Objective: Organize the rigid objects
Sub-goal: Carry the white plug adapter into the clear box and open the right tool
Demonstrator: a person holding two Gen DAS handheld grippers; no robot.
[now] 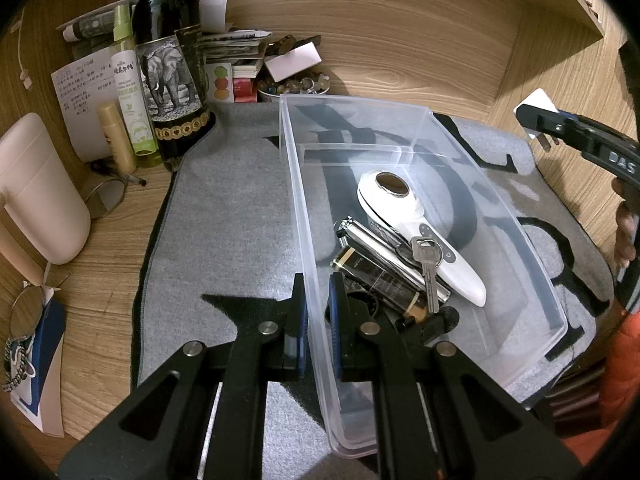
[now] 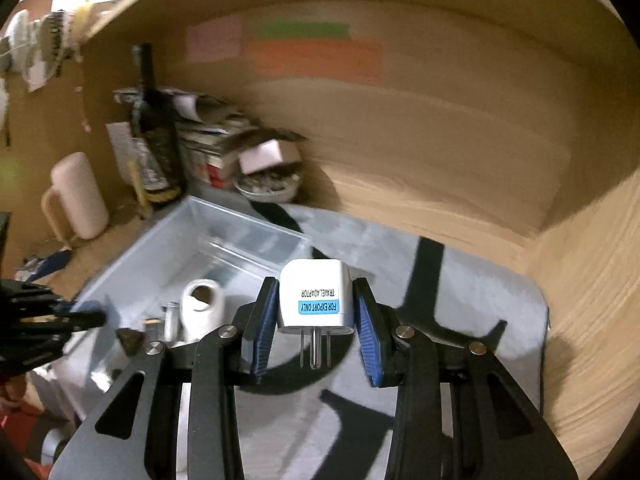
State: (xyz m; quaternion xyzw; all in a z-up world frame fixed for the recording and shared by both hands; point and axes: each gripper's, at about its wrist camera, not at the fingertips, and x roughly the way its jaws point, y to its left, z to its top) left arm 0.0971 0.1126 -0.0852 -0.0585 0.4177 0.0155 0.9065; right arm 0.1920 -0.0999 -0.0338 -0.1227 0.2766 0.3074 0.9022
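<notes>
Travel adapter [image 2: 316, 296] pinched in right hand-held gripper [image 2: 316, 322], prongs toward camera, above grey mat; clear bin [image 2: 192, 220] lies lower-left; left hand-held gripper [image 1: 318, 312] clamped on bin's wall

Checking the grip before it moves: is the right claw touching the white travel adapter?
Touching. The right wrist view shows the right claw with both blue pads pressed against the sides of the white plastic travel adapter, held above the mat.

At your desk's [image 1: 120, 240] far left corner stand a dark wine bottle [image 1: 170, 60], a green spray bottle [image 1: 130, 88] and stacked papers [image 1: 236, 46]; a cream jug [image 1: 38, 188] sits at the left edge.
</notes>
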